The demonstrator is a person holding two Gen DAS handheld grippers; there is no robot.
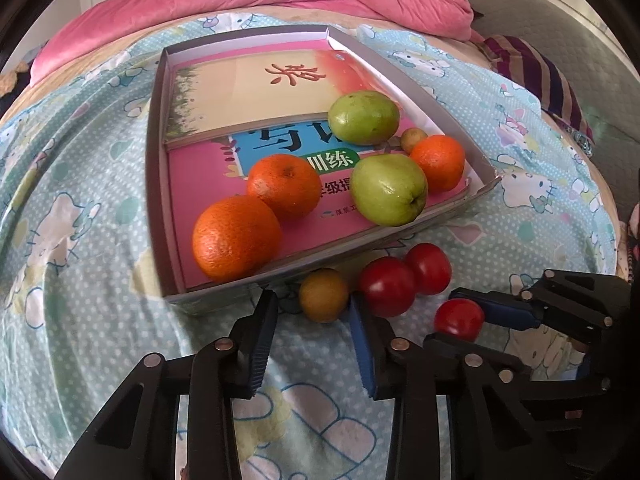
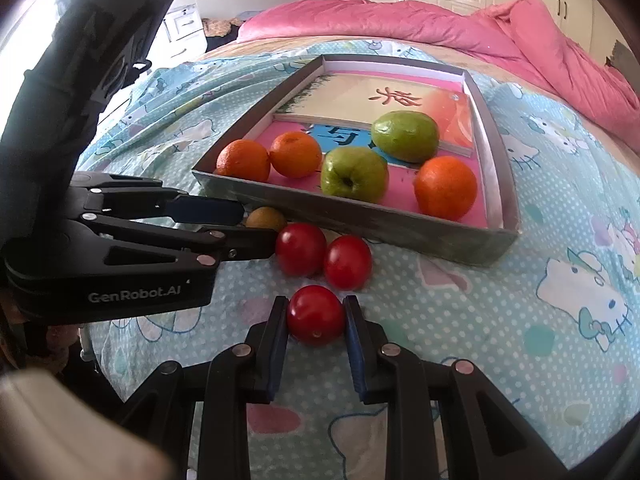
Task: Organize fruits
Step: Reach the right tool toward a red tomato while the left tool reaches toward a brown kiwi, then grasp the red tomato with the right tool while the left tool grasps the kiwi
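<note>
On the bed (image 1: 60, 184), over a sheet w/ cartoon cats, lies a shallow box (image 1: 158, 184) w/ books inside. Going left to right in the left wrist view: two oranges (image 1: 237, 238) in the box's near left corner, touching each other. Next, two green pears (image 1: 389, 190), one nearer and one further back. A third orange (image 1: 438, 163) is at the right wall, w/ a small brown fruit just behind it.

Outside the box, just before its front wall, a brown fruit (image 1: 323, 295) sits on the sheet. The left gripper (image 1: 316, 338) is around it; jaws have some gap and I cannot tell if the pads press it. Right of it, two tomatoes (image 1: 387, 286) touch each other, one touching the left gripper's right finger.

Further right, the right gripper (image 2: 316, 316) is closed on a third tomato (image 2: 316, 314). Both pads press its sides, and it still rests on the sheet, apart from the other two.

A pink duvet (image 1: 224, 0) is piled behind the box.
</note>
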